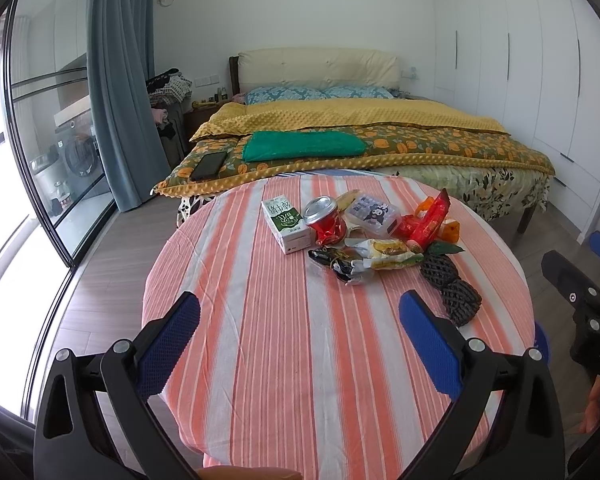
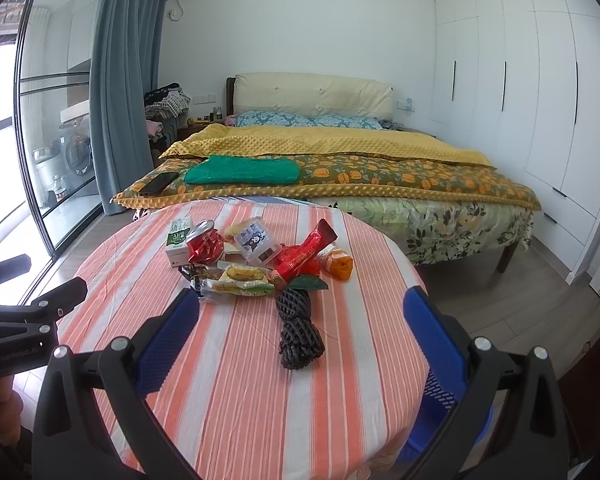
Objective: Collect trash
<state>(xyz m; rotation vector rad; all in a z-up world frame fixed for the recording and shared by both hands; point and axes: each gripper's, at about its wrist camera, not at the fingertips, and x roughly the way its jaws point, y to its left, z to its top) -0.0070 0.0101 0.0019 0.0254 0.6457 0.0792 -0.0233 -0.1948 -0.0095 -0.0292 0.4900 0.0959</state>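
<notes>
Trash is lying heaped toward the table's [image 1: 228, 320] far edge, where the crushed can [image 1: 326, 220] and net [image 2: 298, 326] are looking light and pinchable mid-body, while both grippers [image 1: 300, 336] [image 2: 300, 334] are hovering wide open, empty.

Bright daylight floods in from the glass doors [image 1: 40, 152] at the left, blown out to white along that edge. The room is evenly lit, with only soft shadows under the trash on the table [image 1: 300, 340]. Focus is sharp centrally; fisheye distortion bends the wardrobe [image 2: 540, 100] and door frames, and the corners are vignetted black.
</notes>
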